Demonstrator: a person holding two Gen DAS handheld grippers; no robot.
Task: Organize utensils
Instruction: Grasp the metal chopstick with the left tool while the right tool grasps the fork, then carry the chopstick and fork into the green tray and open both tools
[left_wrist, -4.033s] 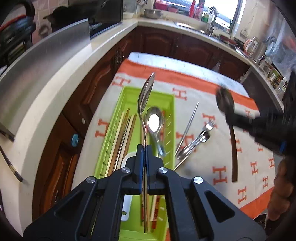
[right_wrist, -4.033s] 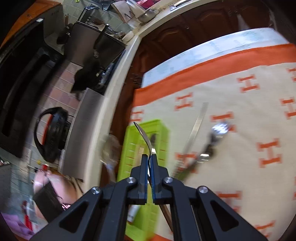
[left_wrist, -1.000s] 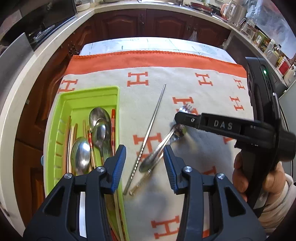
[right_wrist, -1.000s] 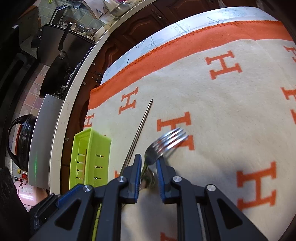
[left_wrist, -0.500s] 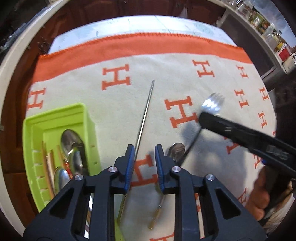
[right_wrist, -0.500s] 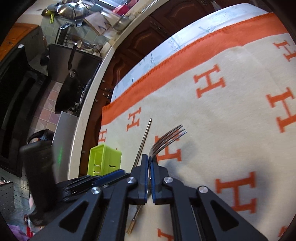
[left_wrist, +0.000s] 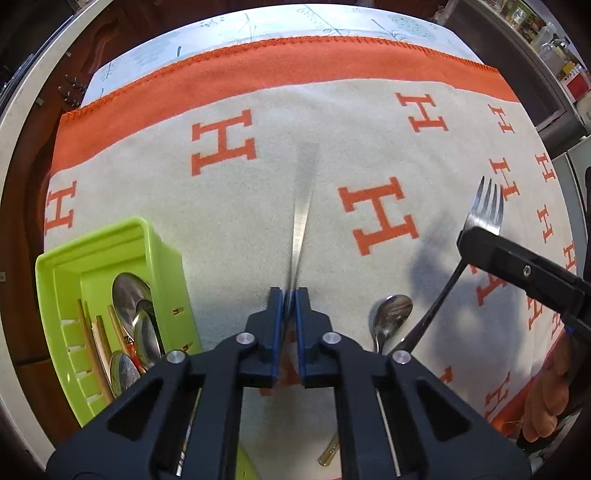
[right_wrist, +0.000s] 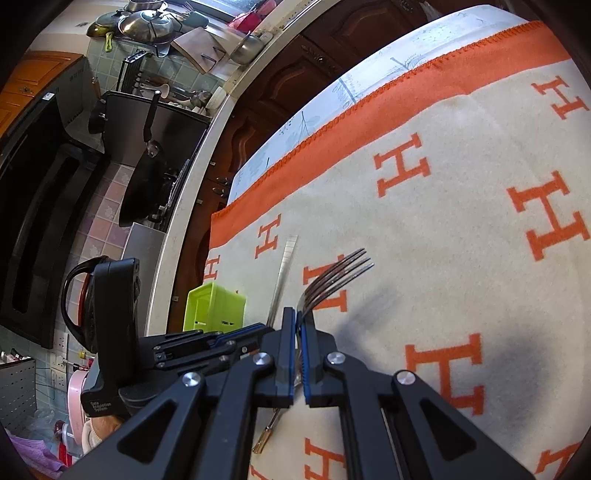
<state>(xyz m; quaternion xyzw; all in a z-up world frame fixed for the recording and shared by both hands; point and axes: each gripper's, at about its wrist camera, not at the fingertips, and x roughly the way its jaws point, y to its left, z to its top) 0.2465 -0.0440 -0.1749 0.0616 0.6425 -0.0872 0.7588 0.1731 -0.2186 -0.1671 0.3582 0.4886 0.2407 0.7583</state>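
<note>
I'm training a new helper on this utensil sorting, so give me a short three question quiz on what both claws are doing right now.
1. True or false: the left claw is shut on the long thin steel chopstick.
2. What does the right claw hold? A) silver metal fork B) a knife C) nothing
3. Fill in: the loose silver metal spoon lies on the ____, outside the lime green plastic tray.

Key: 1 true; 2 A; 3 cream and orange H-patterned blanket.

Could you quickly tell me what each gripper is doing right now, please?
Left gripper: shut on the long thin steel chopstick, blurred by motion.
Right gripper: shut on the silver four-tined fork, lifted off the blanket.
</note>
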